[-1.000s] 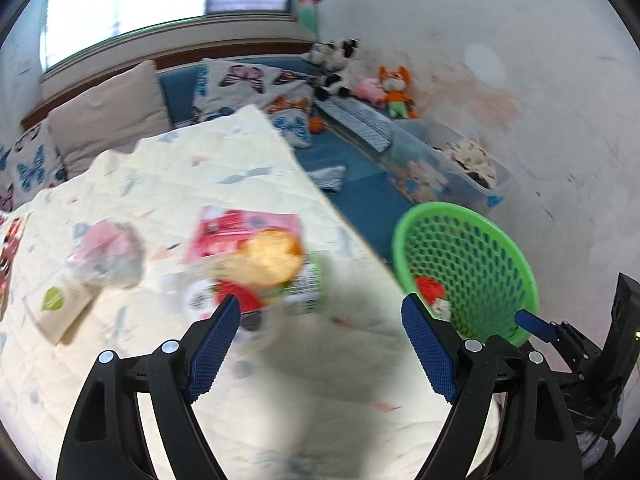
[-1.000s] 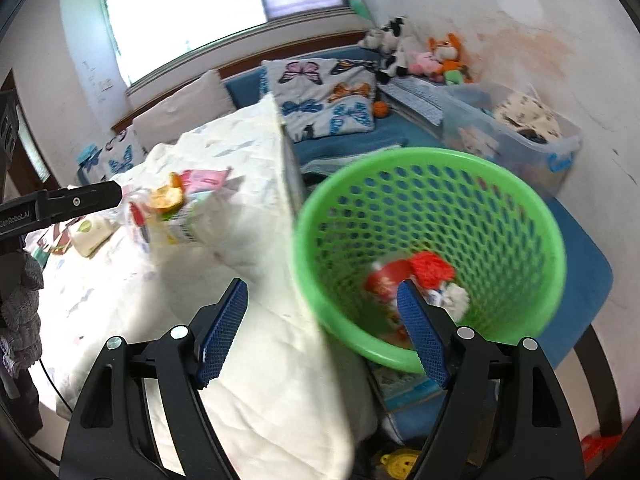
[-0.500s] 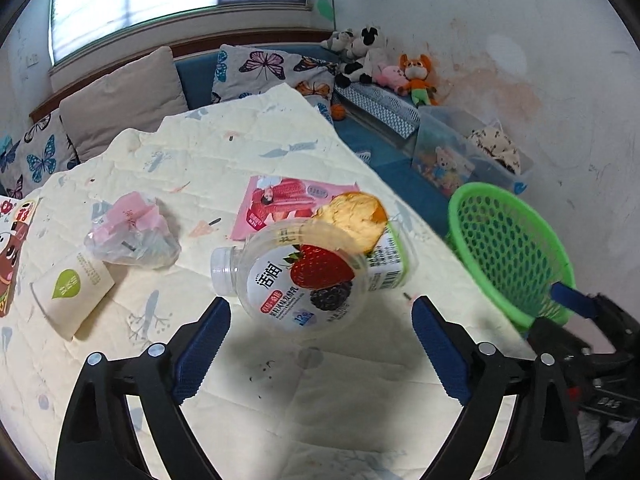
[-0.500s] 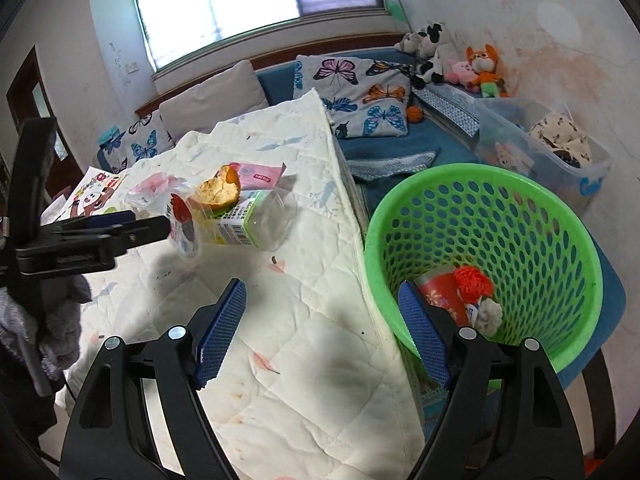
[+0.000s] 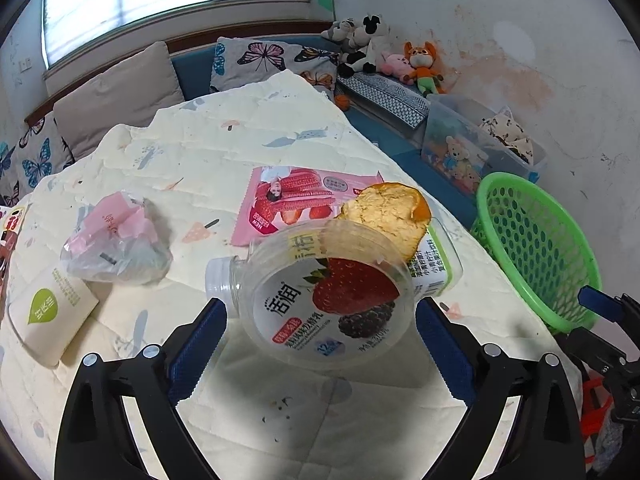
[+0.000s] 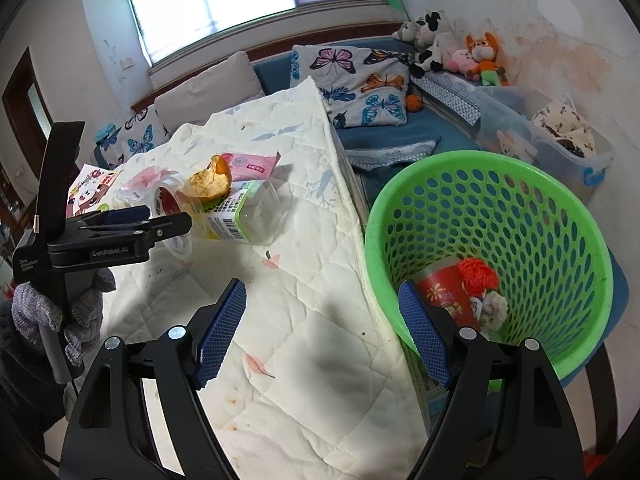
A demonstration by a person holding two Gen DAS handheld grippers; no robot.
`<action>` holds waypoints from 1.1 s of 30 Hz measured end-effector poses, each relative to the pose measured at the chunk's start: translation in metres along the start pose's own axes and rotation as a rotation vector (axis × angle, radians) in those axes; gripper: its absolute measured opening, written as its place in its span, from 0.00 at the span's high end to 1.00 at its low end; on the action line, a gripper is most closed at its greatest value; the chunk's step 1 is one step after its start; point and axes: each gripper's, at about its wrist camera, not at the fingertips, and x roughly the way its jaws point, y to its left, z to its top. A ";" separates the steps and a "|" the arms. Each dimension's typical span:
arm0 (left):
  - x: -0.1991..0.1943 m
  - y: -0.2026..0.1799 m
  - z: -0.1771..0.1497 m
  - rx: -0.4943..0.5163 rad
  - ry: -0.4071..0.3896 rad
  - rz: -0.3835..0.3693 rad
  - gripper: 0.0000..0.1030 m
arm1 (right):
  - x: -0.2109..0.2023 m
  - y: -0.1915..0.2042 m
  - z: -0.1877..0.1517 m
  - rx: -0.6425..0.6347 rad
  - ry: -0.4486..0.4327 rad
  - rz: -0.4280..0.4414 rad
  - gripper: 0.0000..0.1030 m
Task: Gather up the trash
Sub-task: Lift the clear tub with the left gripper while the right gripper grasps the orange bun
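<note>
The left gripper [image 5: 320, 344], fingers opening wide, straddles the clear plastic strawberry-label yogurt bottle [image 5: 332, 292] lying on the quilted bench [image 5: 320, 420], neck toward its left finger, untouched. The right gripper [image 6: 324, 330] hangs half-open, empty, farther off.

A cream quilted table cover [image 5: 256, 136] carries an empty yogurt bottle [image 5: 332, 300], pink wrapper [image 5: 296, 196], crumpled plastic bag [image 5: 116, 244] and small white carton [image 5: 48, 312].
</note>
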 end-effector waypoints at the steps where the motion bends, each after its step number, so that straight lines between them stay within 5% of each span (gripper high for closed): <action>1: 0.001 0.000 0.000 0.001 -0.001 0.001 0.10 | 0.002 0.000 0.000 0.000 0.001 0.001 0.24; 23: 0.004 -0.016 -0.002 0.106 -0.054 0.044 0.13 | 0.012 0.009 0.005 -0.016 0.014 0.014 0.24; 33: -0.023 -0.002 -0.004 0.053 -0.063 0.042 0.13 | 0.015 0.018 0.018 -0.046 0.001 0.031 0.24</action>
